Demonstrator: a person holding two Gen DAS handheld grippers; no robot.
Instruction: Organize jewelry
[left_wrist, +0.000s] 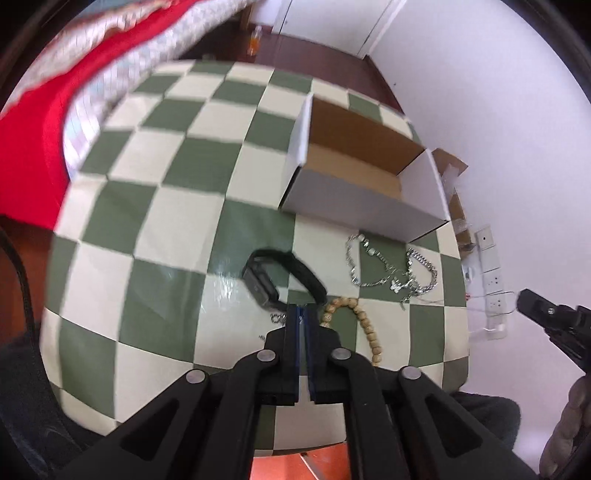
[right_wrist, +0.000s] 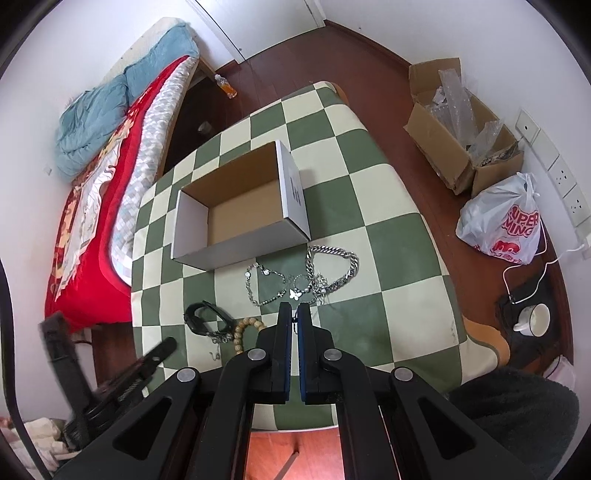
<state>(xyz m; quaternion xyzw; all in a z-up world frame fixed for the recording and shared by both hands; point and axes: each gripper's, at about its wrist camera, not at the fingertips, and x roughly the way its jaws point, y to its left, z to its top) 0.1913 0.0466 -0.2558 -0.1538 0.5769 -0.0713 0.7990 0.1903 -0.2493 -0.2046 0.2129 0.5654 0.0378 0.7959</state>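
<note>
Left wrist view: left gripper (left_wrist: 303, 314) sits low over the green-and-cream checkered table (left_wrist: 155, 206), fingers pressed nearly together with only a thin slit between them, nothing visibly caught. Fingertips are right at the near end of the black watch (left_wrist: 275, 275), whose strap loops back toward the box; contact unclear. Wooden bead bracelet (left_wrist: 356, 325) lies just right of the fingertips, curving toward the near table edge. Silver chains (left_wrist: 391, 267) lie in a tangled pile further right, just in front of the open white cardboard box (left_wrist: 354, 206), which looks empty inside. Right gripper's black frame pokes in at the far right edge. Red blanket (left_wrist: 33, 155) at left, beyond the table. Right wrist view: right gripper (right_wrist: 294, 314) hovers over the table, fingers close together with a narrow gap; something small and dark sits between the tips, can't tell whether it is pinched. Tips sit just near the silver chains, by the butterfly charm (right_wrist: 294, 294). Watch and beads lie to the left, box beyond the chains, all jewelry outside it. Left gripper blurred at lower left. Cardboard carton (right_wrist: 443, 144), white plastic bag (right_wrist: 502, 225) and cup (right_wrist: 533, 319) on the floor at right.
</note>
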